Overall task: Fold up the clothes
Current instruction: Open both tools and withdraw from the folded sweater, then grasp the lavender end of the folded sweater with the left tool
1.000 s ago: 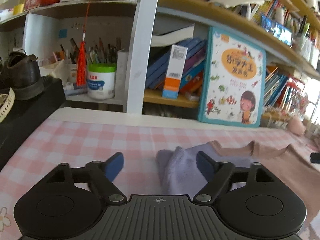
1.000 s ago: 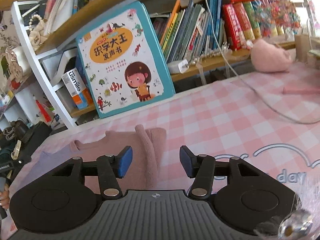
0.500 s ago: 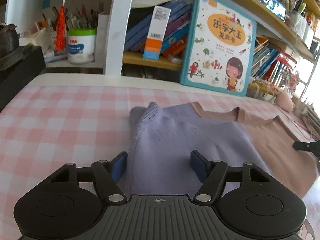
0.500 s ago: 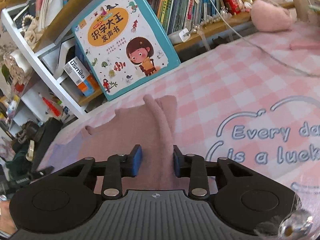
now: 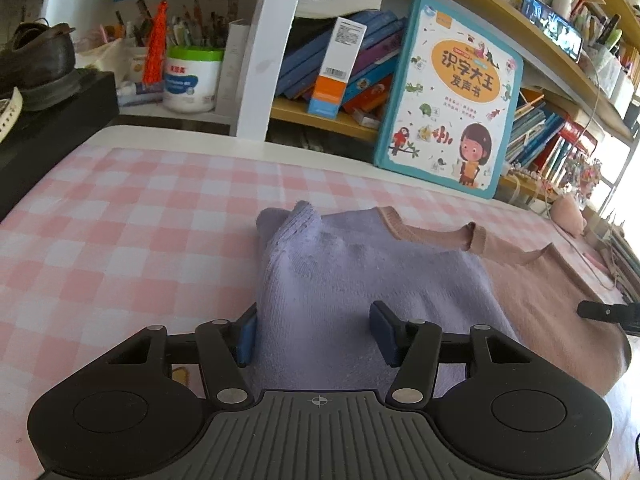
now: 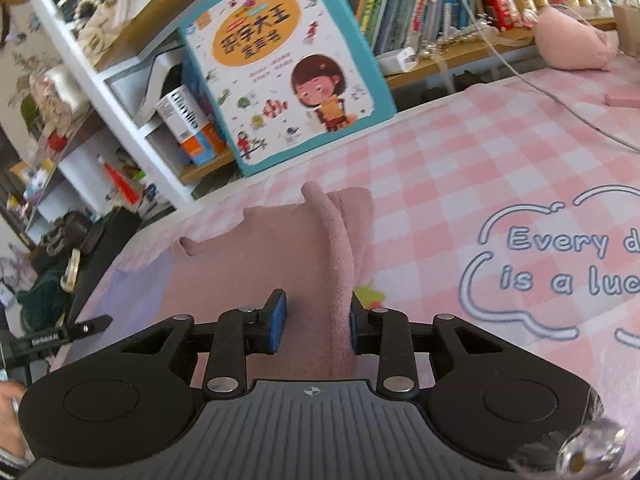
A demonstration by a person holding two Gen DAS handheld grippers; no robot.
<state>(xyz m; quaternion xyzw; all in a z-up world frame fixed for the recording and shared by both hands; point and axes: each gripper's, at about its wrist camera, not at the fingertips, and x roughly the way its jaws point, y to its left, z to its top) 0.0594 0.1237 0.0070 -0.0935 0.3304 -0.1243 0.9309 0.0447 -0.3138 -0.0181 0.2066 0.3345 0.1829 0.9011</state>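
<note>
A knit sweater lies flat on the pink checked tablecloth (image 5: 120,220). Its lavender half (image 5: 360,272) shows in the left wrist view and its dusty pink half (image 6: 260,264) in the right wrist view. My left gripper (image 5: 315,334) is open, low over the lavender side, with a folded-in lavender sleeve lying between its fingers. My right gripper (image 6: 316,326) has narrowed onto a raised fold of the pink sleeve (image 6: 336,240), and the cloth fills the gap between its pads. Each gripper's tip shows at the edge of the other's view.
A large picture book (image 5: 448,96) leans on the bookshelf behind the table. A black box with a shoe (image 5: 36,64) stands at the left edge. A thin cable (image 6: 560,100) and a pink plush (image 6: 572,40) lie to the right. A hand shows at bottom left (image 6: 8,400).
Both grippers have drawn back toward the near edge, so more of the sweater shows ahead. The right gripper's fingers came together around the pink sleeve fold. The left gripper stayed wide.
</note>
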